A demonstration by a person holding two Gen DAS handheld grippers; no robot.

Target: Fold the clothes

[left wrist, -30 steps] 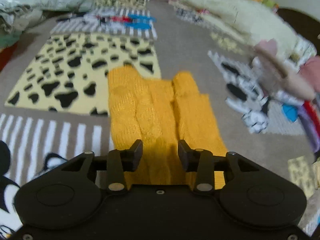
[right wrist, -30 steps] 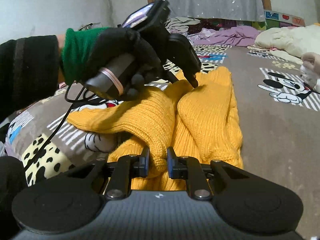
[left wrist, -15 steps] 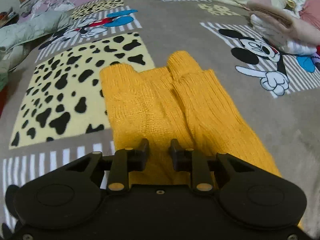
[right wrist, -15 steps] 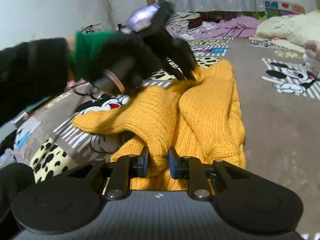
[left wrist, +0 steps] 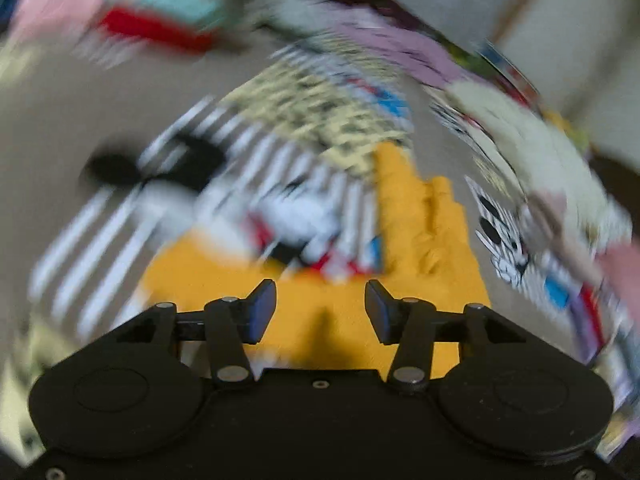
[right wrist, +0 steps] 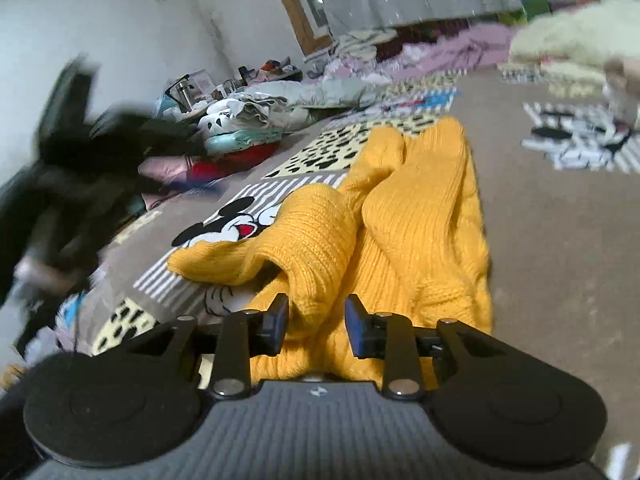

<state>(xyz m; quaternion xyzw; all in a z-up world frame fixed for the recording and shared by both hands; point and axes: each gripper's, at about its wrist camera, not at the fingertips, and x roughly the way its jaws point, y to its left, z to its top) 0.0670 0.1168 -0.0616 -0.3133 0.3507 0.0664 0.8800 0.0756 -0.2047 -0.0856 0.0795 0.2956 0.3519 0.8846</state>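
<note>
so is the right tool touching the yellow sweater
Cannot tell. In the right wrist view the opening right tool has a yellow sweater fold between its fingers, but contact isn't plain.

No words, labels or numbers can be read anywhere; the blanket (right wrist: 540, 240) carries only cartoon mouse pictures, spots and stripes.

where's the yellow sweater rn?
The yellow sweater lies centre frame in the right wrist view, on the cartoon-print blanket, its near folds between the opening jaws of the right gripper.
</note>
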